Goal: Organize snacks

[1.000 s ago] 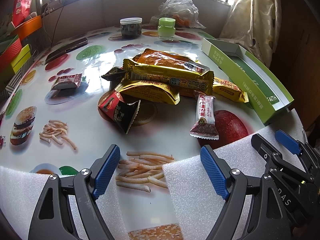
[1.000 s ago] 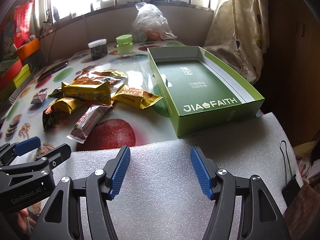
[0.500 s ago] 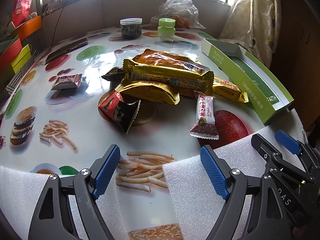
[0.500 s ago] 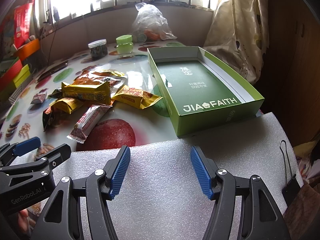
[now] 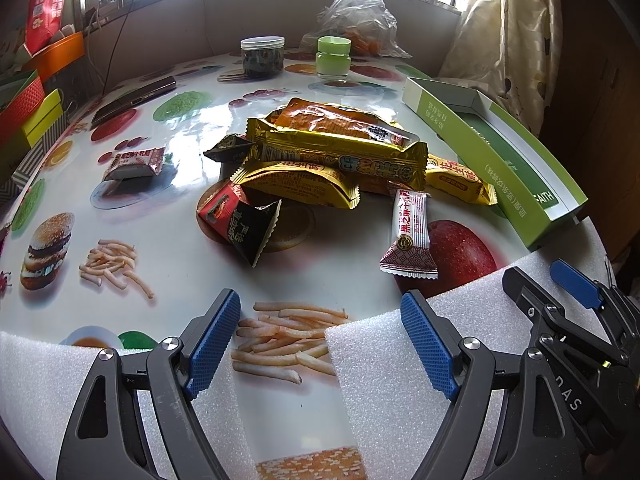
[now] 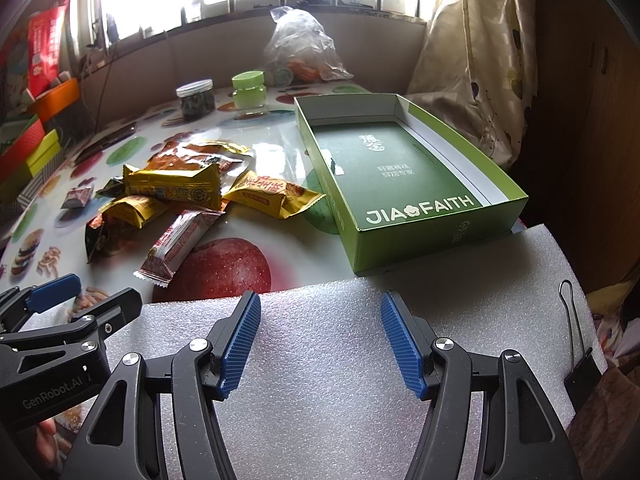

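Here the snacks point(image 5: 332, 160) lie heaped in shiny yellow wrappers

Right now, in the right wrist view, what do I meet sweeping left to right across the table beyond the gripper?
Small red-and-white packet → black-and-red packet → red-and-white bar → yellow packet nearest the box → green box, with nothing in it.

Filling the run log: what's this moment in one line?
left gripper: open | right gripper: open | snacks: piled on table | green box: empty
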The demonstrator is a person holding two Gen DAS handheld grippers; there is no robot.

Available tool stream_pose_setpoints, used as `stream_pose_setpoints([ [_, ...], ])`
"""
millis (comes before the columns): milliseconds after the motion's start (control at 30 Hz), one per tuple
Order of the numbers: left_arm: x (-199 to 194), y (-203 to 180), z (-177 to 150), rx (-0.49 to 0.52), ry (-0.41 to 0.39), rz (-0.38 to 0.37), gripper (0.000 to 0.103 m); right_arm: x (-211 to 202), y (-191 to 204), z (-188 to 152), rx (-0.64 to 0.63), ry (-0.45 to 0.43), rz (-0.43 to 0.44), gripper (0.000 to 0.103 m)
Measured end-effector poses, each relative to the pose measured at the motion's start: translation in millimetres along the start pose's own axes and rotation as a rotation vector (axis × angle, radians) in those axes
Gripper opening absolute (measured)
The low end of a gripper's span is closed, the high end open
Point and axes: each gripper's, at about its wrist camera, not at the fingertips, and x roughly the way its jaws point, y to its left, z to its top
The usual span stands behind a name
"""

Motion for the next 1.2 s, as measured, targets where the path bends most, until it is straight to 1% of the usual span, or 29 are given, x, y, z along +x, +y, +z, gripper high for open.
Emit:
stream_pose_setpoints([
  [833,-4,-1,0,0.001,0.001,0.001,0.083,2,1,0,-0.002,-0.001,-0.003,0.063],
  [1000,-5,0,0,0.008,0.020,-0.011,0.083,-2,-1,0,-0.004,0.010,-0.006,0.062],
  [1100,-6,4,1,0.001,0.034,-0.025,0.083,-6,0,2,-0.013,0.016,0.026,0.062],
  [1200,-11,10,1,-0.007,0.034,-0.020,0.083,-14,7,6,-0.034,-0.017,0.049,0.062],
])
